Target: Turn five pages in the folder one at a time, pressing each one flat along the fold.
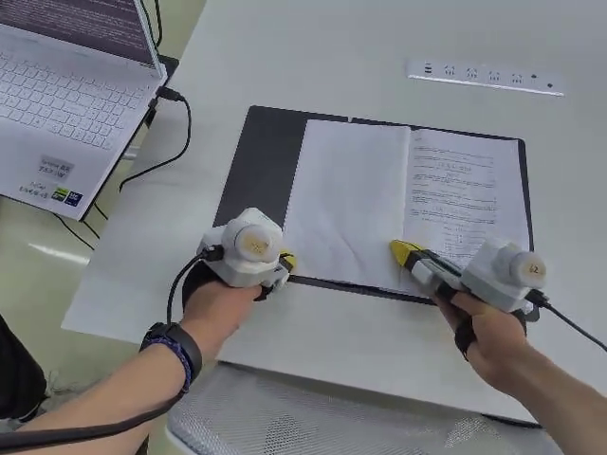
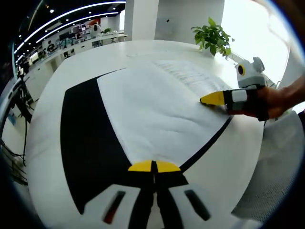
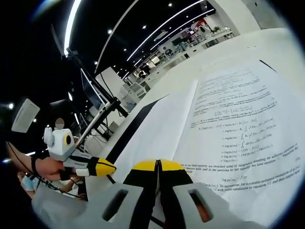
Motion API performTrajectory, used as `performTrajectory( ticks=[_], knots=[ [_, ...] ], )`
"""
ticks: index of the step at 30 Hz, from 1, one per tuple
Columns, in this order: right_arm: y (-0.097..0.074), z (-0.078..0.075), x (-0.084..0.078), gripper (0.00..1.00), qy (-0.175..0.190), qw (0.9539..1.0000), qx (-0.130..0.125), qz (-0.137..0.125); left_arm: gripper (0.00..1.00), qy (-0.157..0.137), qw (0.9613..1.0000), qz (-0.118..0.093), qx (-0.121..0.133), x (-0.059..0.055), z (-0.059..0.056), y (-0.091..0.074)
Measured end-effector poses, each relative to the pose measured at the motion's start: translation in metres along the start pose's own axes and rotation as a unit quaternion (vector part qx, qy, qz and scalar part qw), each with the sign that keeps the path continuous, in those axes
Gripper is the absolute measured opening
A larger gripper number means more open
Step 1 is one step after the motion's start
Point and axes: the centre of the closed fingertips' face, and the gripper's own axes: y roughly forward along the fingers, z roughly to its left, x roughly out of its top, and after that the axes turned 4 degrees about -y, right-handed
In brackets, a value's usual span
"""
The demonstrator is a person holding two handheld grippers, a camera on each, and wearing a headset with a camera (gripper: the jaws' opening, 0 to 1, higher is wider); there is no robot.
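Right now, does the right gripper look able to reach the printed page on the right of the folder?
Probably yes. The right gripper, jaws shut, is at the lower end of the fold, beside the printed page, and nothing lies on that page. The left gripper is at the blank page's lower edge.

Head view looks down from above and behind left gripper and right gripper at the folder. Each gripper view skims low over it, facing the other gripper.

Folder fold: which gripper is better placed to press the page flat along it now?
Probably right: the right gripper sits at the fold's near end; the left gripper is at the blank page's outer corner.
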Motion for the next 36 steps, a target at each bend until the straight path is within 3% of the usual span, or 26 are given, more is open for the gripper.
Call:
performTrajectory(
  ticks=[17,36],
  knots=[
    [-0.018,0.011,-0.031,0.0,-0.003,0.9993,0.02,0.032,0.0,0.0,1.0,-0.003,0.0,0.0,0.0,0.0],
    [-0.022,0.013,-0.037,0.0,0.002,0.9982,0.023,0.056,0.0,0.0,1.0,-0.001,0.001,0.0,0.0,0.0]
  ],
)
